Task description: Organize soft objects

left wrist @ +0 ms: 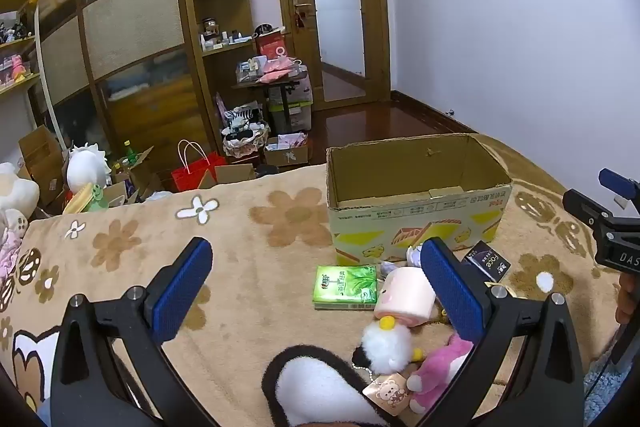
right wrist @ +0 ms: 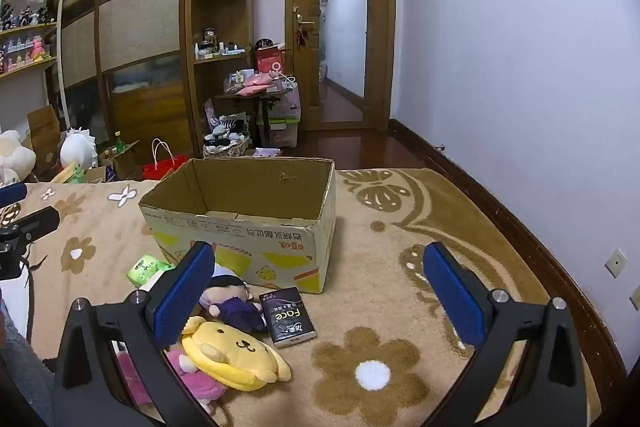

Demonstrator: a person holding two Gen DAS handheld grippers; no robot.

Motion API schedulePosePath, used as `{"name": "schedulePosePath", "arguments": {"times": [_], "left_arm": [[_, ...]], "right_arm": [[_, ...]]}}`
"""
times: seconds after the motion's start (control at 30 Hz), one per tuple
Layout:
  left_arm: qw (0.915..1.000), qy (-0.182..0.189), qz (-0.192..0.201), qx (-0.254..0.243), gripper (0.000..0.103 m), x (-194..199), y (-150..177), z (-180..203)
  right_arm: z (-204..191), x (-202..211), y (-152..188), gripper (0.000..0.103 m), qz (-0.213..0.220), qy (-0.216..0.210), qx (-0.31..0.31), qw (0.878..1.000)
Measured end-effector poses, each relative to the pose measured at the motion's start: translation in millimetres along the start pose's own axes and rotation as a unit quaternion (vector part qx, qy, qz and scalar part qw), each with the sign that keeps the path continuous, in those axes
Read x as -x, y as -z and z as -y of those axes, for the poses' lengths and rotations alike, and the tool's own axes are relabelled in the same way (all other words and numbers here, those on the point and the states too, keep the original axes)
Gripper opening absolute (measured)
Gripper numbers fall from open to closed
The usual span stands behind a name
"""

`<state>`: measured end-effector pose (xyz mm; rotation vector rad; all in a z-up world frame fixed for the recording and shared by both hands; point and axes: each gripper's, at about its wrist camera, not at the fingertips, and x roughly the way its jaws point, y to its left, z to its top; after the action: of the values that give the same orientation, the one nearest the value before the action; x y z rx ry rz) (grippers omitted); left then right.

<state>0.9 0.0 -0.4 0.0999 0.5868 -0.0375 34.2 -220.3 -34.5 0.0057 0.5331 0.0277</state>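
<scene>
An open cardboard box (left wrist: 416, 231) (right wrist: 240, 243) stands empty on the flowered beige blanket. In front of it lie soft toys and tissue packs. In the left wrist view I see a green tissue pack (left wrist: 346, 286), a pink roll plush (left wrist: 404, 301), a white fluffy toy (left wrist: 386, 347), a pink plush (left wrist: 440, 367) and a black-and-white plush (left wrist: 316, 391). In the right wrist view I see a yellow dog plush (right wrist: 234, 351), a dark-haired purple doll (right wrist: 232, 301), a black tissue pack (right wrist: 286, 317) and the green pack (right wrist: 146, 269). My left gripper (left wrist: 316, 279) is open above the blanket. My right gripper (right wrist: 318, 283) is open and empty above the blanket.
The blanket (left wrist: 248, 267) ends at a far edge, with cardboard boxes, a red bag (left wrist: 196, 173) and plush toys on the floor beyond. A wooden wardrobe (left wrist: 132, 39), shelves and a door (left wrist: 336, 11) stand behind. A wall (right wrist: 520, 67) runs along the right.
</scene>
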Motion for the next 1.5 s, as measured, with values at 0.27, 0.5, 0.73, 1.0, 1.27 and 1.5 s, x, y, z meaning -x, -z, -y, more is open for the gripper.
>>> {"name": "schedulePosePath", "arguments": {"times": [0.27, 0.5, 0.73, 1.0, 1.27, 1.5], "left_arm": [[1.0000, -0.001, 0.009, 0.002, 0.103, 3.4, 1.3, -4.0], [1.0000, -0.001, 0.004, -0.001, 0.103, -1.9, 1.8, -2.2], [1.0000, -0.003, 0.004, -0.002, 0.103, -1.8, 2.7, -0.7], [1.0000, -0.001, 0.002, -0.007, 0.103, -0.9, 3.9, -2.4], [0.9999, -0.001, 0.001, -0.010, 0.103, -0.2, 4.5, -1.1], [0.9999, 0.000, 0.001, -0.011, 0.103, -0.4, 4.4, -1.4]], "right_arm": [[-2.1, 0.6, 0.3, 0.103, -0.001, -0.001, 0.004, 1.000], [-3.8, -3.9, 5.2, 0.103, 0.001, -0.005, 0.010, 1.000], [-7.6, -1.5, 3.8, 0.103, 0.001, -0.002, 0.014, 1.000], [-6.8, 4.6, 0.0, 0.103, 0.004, -0.001, 0.014, 1.000], [-5.2, 5.4, -1.1, 0.103, 0.005, 0.000, 0.012, 1.000], [-5.2, 5.3, -0.8, 0.103, 0.005, 0.000, 0.011, 1.000]]}}
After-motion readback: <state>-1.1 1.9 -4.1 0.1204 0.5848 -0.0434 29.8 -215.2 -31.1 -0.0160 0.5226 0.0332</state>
